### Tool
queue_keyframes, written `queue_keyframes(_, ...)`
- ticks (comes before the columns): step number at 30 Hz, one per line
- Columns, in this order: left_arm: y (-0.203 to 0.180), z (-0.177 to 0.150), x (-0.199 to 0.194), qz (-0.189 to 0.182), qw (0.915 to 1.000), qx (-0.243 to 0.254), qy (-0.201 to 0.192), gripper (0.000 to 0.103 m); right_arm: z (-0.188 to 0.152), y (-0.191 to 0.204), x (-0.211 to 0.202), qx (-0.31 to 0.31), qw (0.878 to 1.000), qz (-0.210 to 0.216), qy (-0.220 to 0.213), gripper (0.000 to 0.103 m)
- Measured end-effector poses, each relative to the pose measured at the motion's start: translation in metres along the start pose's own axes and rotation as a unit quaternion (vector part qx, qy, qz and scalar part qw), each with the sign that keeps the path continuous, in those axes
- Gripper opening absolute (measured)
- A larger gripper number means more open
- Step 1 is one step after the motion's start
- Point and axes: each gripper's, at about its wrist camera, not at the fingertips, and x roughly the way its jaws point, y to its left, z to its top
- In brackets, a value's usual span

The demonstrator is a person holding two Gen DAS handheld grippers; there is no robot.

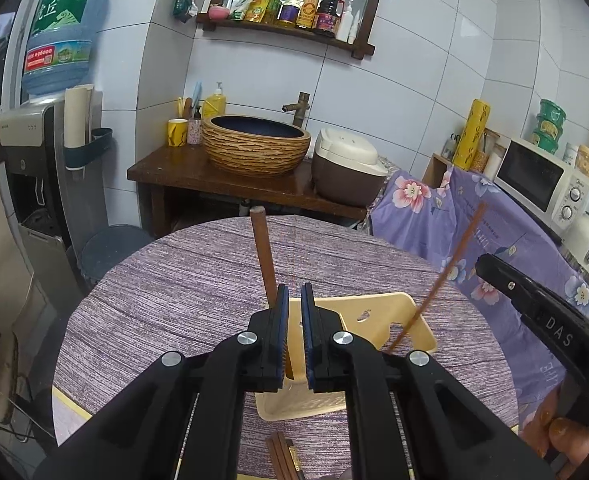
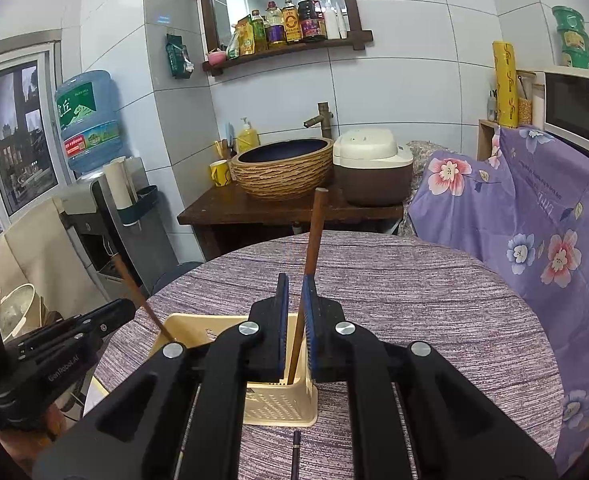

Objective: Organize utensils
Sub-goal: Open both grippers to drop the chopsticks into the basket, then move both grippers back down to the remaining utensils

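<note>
Nearest to me, on the near side of the basket [image 1: 374,304], a few loose chopsticks [image 1: 280,456] lie flat on the worktop [image 1: 174,300], unsorted.

Right over the basket sit both my tools. The right tool [image 2: 296,288] has its jaws pressed together on the right chopstick [image 2: 314,240], which stands nearly upright, top leaning slightly away, lower tip down inside the basket. The left tool [image 1: 294,296] is closed as far as it goes on the left chopstick [image 1: 263,256]. That stick rises from behind the tip of one finger, so the pinch itself is hidden in my own view. From the right wrist view it crosses the tool's tip and slants down into the basket's left corner.

So what matters is this: the basket is straight beneath both tips, each stick's long axis points into it, and neither hand is nearer than the other. I judge the next move to be a plain release. Nothing stands between sticks and basket. The risk is a stick tipping over the rim.

Beyond the basket the worktop is bare cloth. Farther off stand a woven basin [image 1: 256,144] and a rice cooker [image 1: 348,168].
</note>
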Motion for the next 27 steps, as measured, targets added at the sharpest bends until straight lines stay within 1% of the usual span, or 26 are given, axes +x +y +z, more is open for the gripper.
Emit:
queue_keyframes(1, 0.001, -0.001, -0.003, -0.001, 1.0000, 0.000, -0.001, 0.009, -0.001, 0.000, -0.002, -0.002, 1.000, -0.002, -0.002, 0.011)
queue_keyframes(2, 0.001, -0.003, -0.008, -0.003, 1.0000, 0.002, -0.005, 0.015, -0.003, -0.001, -0.005, -0.002, 1.000, -0.001, -0.004, 0.019)
queue_keyframes(3, 0.001, -0.006, -0.013, -0.003, 0.9999, 0.005, -0.009, 0.029, -0.006, -0.002, -0.009, 0.000, 1.000, 0.002, -0.007, 0.028)
queue_keyframes(4, 0.001, -0.010, -0.020, -0.002, 0.9998, 0.009, -0.015, 0.049, -0.010, -0.003, -0.013, 0.002, 1.000, 0.002, -0.011, 0.052)
queue_keyframes(5, 0.001, -0.016, -0.026, 0.001, 0.9997, 0.012, -0.020, 0.056, -0.015, -0.004, -0.019, 0.001, 1.000, -0.001, -0.019, 0.070)
queue_keyframes(6, 0.002, -0.023, -0.032, 0.005, 0.9996, 0.016, -0.025, 0.061, -0.022, -0.005, -0.025, -0.004, 1.000, -0.006, -0.026, 0.070)
queue_keyframes(8, 0.002, -0.040, -0.039, 0.018, 0.9993, 0.027, -0.017, 0.061, -0.037, -0.004, -0.033, -0.021, 0.999, -0.021, -0.024, 0.070)
queue_keyframes(10, 0.004, -0.065, -0.039, 0.033, 0.9985, 0.043, 0.009, 0.061, -0.054, -0.005, -0.038, -0.034, 0.999, -0.035, -0.013, 0.072)
queue_keyframes(13, 0.006, -0.104, -0.034, 0.055, 0.9949, 0.067, 0.052, 0.061, -0.085, -0.011, -0.040, -0.037, 0.998, -0.050, 0.020, 0.072)
queue_keyframes(14, 0.007, -0.114, -0.032, 0.062, 0.9934, 0.073, 0.064, 0.059, -0.095, -0.014, -0.040, -0.036, 0.997, -0.053, 0.033, 0.072)
queue_keyframes(15, 0.008, -0.128, -0.030, 0.066, 0.9917, 0.078, 0.078, 0.054, -0.107, -0.017, -0.040, -0.033, 0.997, -0.058, 0.048, 0.072)
queue_keyframes(17, 0.009, -0.150, -0.025, 0.060, 0.9898, 0.073, 0.106, 0.050, -0.126, -0.021, -0.042, -0.028, 0.995, -0.068, 0.064, 0.073)
queue_keyframes(18, 0.010, -0.159, -0.023, 0.051, 0.9891, 0.066, 0.122, 0.049, -0.137, -0.023, -0.043, -0.026, 0.995, -0.072, 0.071, 0.073)
queue_keyframes(20, 0.006, -0.173, -0.020, 0.041, 0.9874, 0.066, 0.137, 0.048, -0.153, -0.023, -0.044, -0.024, 0.994, -0.075, 0.081, 0.078)
queue_keyframes(24, -0.006, -0.190, -0.015, 0.028, 0.9844, 0.077, 0.155, 0.048, -0.179, -0.023, -0.048, -0.033, 0.992, -0.081, 0.096, 0.079)
queue_keyframes(27, -0.012, -0.198, -0.011, 0.035, 0.9820, 0.092, 0.161, 0.047, -0.189, -0.024, -0.050, -0.035, 0.991, -0.080, 0.101, 0.079)
